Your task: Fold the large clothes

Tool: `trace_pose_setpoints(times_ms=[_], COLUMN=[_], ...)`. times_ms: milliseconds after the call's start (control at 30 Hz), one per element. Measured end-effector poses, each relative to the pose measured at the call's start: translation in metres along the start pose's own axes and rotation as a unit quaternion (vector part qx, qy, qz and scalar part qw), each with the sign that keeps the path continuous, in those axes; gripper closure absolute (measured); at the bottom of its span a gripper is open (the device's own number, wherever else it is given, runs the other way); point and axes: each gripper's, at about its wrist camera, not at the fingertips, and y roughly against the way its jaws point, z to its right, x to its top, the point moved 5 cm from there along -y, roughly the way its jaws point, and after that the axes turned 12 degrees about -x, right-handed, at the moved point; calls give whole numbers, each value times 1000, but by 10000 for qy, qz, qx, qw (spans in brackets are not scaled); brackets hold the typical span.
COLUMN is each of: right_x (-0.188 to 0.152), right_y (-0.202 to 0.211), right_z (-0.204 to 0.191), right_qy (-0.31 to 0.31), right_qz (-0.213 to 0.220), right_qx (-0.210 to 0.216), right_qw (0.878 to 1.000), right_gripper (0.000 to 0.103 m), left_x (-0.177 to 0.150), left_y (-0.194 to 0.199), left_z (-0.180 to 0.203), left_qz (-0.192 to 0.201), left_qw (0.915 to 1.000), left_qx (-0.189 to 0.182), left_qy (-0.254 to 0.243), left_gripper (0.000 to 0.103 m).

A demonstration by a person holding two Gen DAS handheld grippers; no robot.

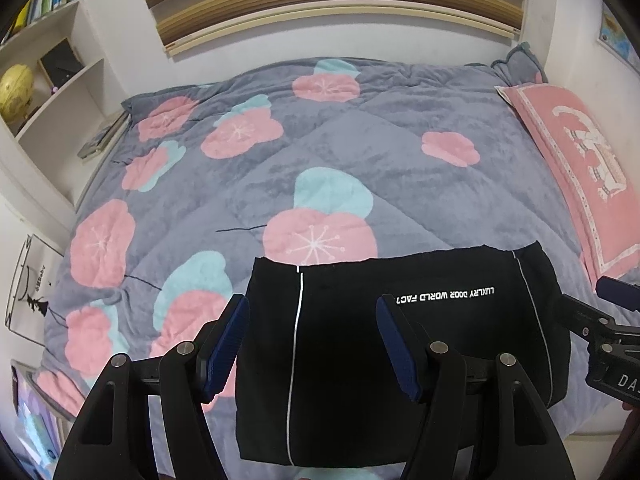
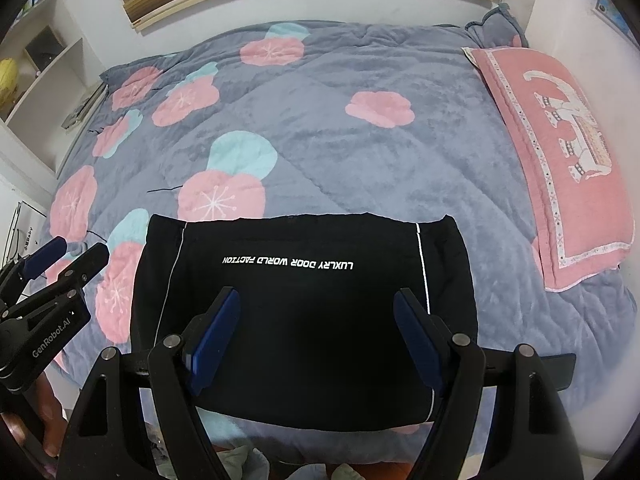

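Both your left gripper (image 1: 312, 344) and right gripper (image 2: 316, 340) hang agape, empty, over the folded black garment (image 2: 304, 320), lying crosswise just below.

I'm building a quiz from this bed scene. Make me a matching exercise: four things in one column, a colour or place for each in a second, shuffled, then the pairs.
Things:
1. folded garment
2. pillow
3. quilt
4. globe

Descriptions:
A. yellow, on a white shelf at the left
B. grey with pink and teal flowers
C. black with thin white stripes and white lettering, at the near edge of the bed
D. pink, along the right side of the bed

Pairs: 1-C, 2-D, 3-B, 4-A
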Motion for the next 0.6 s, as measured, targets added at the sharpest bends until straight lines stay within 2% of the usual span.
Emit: trace_pose_setpoints(times_ms=[600], right_x=[-10], right_y=[-5], right_z=[4], right_qy=[4], right_qz=[-107], right_qx=[-33], right_qw=[9999], right_gripper=[22], left_x=[-9], left_y=[-5], left_z=[12], left_qz=[-89], left_qw=[9998], left_qx=[-68], left_qy=[-185], left_gripper=[36])
